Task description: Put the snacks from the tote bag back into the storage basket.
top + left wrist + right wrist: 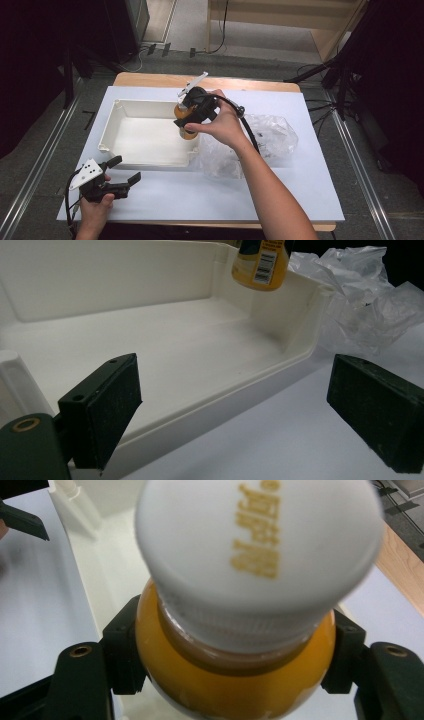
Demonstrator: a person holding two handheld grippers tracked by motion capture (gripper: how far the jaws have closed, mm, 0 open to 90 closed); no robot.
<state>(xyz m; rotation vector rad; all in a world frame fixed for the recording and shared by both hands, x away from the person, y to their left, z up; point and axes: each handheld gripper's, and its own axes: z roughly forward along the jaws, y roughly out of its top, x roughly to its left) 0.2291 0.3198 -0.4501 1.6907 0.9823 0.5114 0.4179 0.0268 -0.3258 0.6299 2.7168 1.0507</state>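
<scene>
Bottle (235,680) clamped in right gripper (192,116) over white tray (120,107) on pale table (200,195); left gripper (122,170) apart.

In the left gripper view we lose the top of the amber-filled plastic bottle (260,265) past the upper edge, and its barcode label is too small to read. The gold lettering on its white round cap (255,545) seems blurred.

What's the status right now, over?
Right gripper shut on bottle, above tray. Left gripper open, empty. Plastic bag beside tray; path clear.
</scene>
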